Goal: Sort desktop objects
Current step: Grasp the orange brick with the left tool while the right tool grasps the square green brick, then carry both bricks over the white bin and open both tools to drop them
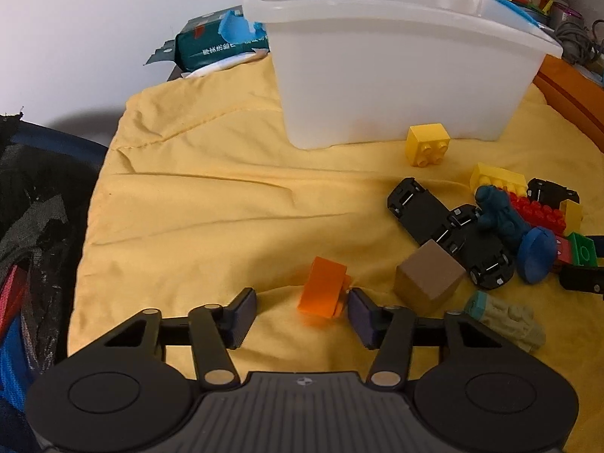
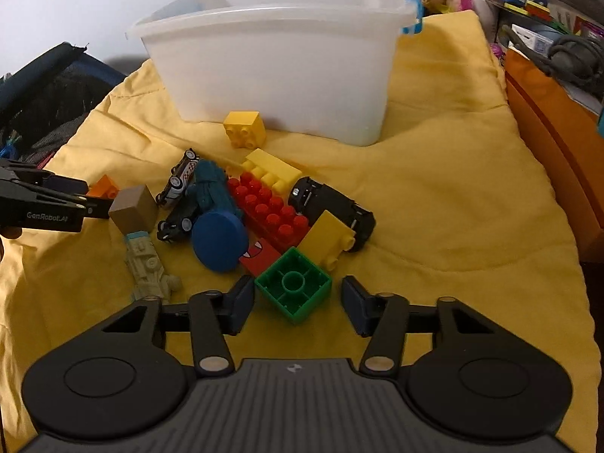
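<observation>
My left gripper (image 1: 302,304) is open around a small orange brick (image 1: 322,288) that lies on the yellow cloth; its right pad is close to the brick. The orange brick also shows in the right wrist view (image 2: 104,187), beside the left gripper (image 2: 88,198). My right gripper (image 2: 298,300) is open around an upturned green brick (image 2: 293,288). A white plastic bin (image 1: 396,64) stands at the back, also in the right wrist view (image 2: 279,60). Toys lie in a pile: a red brick (image 2: 270,211), yellow bricks (image 2: 270,170), black toy cars (image 2: 332,207), a blue disc (image 2: 220,239).
A brown block (image 1: 428,277) and a pale toy figure (image 1: 507,319) lie right of the left gripper. A lone yellow brick (image 1: 428,143) sits by the bin. A green packet (image 1: 219,41) lies behind. An orange cabinet (image 2: 555,128) borders the right side. A dark bag (image 1: 34,226) borders the left side.
</observation>
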A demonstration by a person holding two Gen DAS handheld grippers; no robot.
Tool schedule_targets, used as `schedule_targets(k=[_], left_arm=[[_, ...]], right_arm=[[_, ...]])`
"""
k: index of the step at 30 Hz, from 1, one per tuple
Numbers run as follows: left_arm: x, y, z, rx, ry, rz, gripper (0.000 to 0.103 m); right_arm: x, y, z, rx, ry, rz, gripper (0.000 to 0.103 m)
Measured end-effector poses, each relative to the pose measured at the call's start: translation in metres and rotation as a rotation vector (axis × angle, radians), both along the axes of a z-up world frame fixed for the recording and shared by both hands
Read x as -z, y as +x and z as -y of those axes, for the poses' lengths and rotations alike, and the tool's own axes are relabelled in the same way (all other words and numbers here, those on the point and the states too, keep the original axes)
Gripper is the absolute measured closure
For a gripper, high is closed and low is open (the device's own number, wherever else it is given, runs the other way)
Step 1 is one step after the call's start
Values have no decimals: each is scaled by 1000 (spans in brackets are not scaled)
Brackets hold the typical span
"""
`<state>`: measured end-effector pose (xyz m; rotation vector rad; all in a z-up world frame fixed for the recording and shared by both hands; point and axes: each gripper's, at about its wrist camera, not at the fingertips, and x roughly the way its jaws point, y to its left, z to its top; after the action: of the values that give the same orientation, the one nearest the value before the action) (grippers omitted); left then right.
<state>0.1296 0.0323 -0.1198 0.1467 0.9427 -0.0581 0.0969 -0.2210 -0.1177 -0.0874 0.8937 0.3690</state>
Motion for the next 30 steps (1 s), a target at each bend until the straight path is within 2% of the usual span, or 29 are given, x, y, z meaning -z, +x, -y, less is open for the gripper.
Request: schedule_targets(k=[2,3,5,9,16,21,25,30], left_arm=[[0,-2,6,21,-10,6,71],[0,-3,8,35,-3,10,72],[-1,-6,11,46,2,21,73],[-9,-10,5,37,-48,39,73],[-21,-6,0,27,-75,57,73],[-78,-3,0,22,-139,134,73],[-127,16,2,28,-172,203,73],[-154,52,12,21,-158,235,73]], right_arm=[[0,-1,0,-11,-6,6,57],[-1,-3,1,-13,1,8,57],[-2,-8,3,-14,11,14,57],[-12,-16,11,8,51,31,57],[-27,-21,19,33,97,47,57],[-71,-15,21,40,155,158,57],[-112,13,23,42,193,251,57],[-139,60,21,45,209,282,57]])
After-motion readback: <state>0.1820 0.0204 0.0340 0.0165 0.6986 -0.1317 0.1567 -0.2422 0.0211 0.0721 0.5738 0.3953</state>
